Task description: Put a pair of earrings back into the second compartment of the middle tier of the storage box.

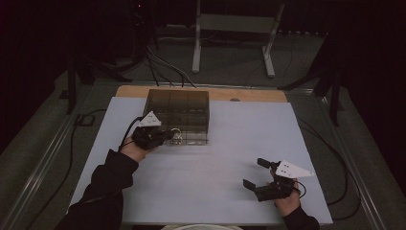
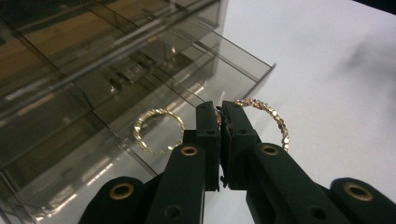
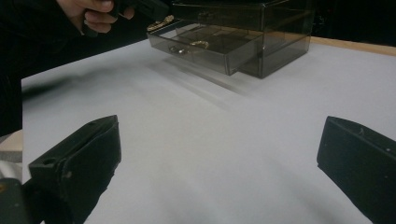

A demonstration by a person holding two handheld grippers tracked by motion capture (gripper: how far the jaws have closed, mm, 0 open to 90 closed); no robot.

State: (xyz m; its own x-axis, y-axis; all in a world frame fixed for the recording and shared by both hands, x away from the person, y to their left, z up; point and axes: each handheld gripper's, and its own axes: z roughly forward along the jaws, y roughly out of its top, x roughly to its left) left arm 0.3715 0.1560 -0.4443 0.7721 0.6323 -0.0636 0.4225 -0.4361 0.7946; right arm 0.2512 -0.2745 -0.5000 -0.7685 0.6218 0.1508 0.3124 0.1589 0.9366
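A smoky see-through drawer box (image 1: 177,112) stands at the back left of the white table, its bottom drawer (image 3: 201,49) pulled out. My left gripper (image 2: 220,109) is shut on a gold beaded bracelet (image 2: 273,119), held just over the drawer's front corner; from the high view that gripper (image 1: 168,135) sits against the drawer. A second gold bracelet (image 2: 158,130) lies inside the drawer (image 2: 154,116), and appears in the right gripper view as the bracelet (image 3: 199,44). My right gripper (image 1: 253,174) rests open at the front right, nothing between its jaws (image 3: 219,140).
The white sheet (image 1: 215,158) covers a wooden table (image 1: 249,94) whose far edge shows behind the box. Cables (image 1: 165,67) and a metal stand (image 1: 234,28) lie on the floor beyond. A pale rim (image 1: 201,227) peeks in at the near edge.
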